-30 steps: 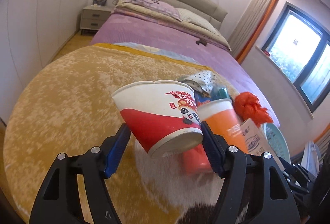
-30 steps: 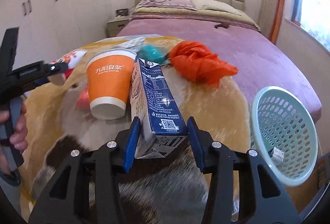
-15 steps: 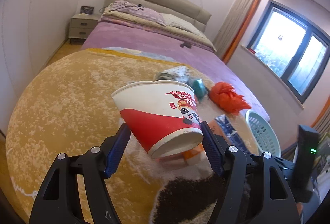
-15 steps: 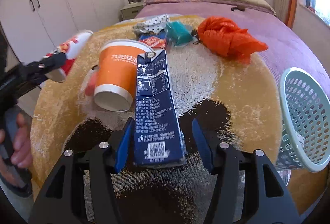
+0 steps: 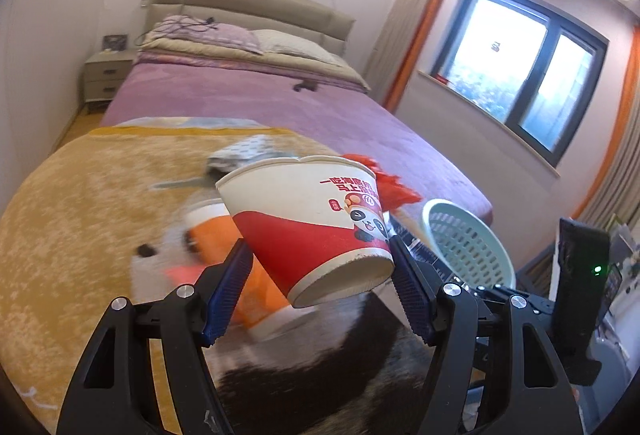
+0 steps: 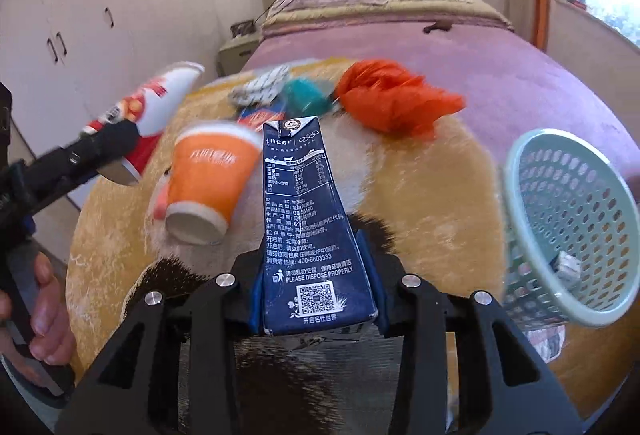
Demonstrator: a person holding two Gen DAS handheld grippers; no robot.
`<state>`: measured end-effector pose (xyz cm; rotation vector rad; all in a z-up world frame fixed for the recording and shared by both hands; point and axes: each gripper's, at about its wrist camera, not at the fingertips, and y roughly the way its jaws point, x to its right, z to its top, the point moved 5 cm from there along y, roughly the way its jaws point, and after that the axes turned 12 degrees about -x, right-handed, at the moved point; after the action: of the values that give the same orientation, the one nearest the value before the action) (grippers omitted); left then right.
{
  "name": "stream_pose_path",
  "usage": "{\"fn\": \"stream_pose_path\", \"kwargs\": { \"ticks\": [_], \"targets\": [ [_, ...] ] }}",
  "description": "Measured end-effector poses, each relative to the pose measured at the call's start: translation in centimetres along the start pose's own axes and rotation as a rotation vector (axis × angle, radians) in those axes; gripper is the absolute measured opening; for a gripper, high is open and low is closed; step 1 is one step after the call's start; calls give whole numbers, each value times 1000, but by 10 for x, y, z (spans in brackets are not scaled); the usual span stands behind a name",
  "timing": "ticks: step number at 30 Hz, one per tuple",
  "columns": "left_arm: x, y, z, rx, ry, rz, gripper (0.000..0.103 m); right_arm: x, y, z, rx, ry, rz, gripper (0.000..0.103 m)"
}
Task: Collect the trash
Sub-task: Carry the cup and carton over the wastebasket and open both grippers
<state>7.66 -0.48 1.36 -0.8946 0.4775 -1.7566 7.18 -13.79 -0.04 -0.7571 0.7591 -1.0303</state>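
Two containers are showing w/ stuff to report: we're seeing the mint basket (image 6: 568, 227) tipped on its side at the rug's (image 6: 420, 171) right edge, w/ one small white scrap (image 6: 568, 265) lying inside; the orange cup (image 6: 212, 179) is lying on the rug, contents not visible.

We're holding the left gripper (image 5: 320, 275) fairly wide, pads pressing both sides of the red-and-white noodle cup (image 5: 312, 223), which is hanging tilted above the rug, mouth away from us. The right gripper (image 6: 316, 287) has just been closing; its jaws are now clamping the dark blue milk carton (image 6: 308, 219), raised off the rug.

The right wrist view is giving us what the left doesn't: the scrap in the basket, a teal wad (image 6: 306, 99), a polka-dot wrapper (image 6: 260, 89), the orange plastic bag (image 6: 392, 103) in full, plus the hand (image 6: 40, 307) gripping the left tool. The left view alone is showing the window (image 5: 532, 75) and a black device (image 5: 580, 295) w/ a green light.
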Motion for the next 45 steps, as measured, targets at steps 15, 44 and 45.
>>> {"fn": "stream_pose_path", "kwargs": {
  "ticks": [15,44,45],
  "targets": [
    [115,87,19,-105,179,-151,67,134,-47,2,101,247,-173,37],
    [193,177,12,-235,290,-258,82,273,-21,-17,46,604,-262,50],
    [191,172,12,-228,280,-265,82,269,-23,-16,54,592,-255,50]
  ]
}}
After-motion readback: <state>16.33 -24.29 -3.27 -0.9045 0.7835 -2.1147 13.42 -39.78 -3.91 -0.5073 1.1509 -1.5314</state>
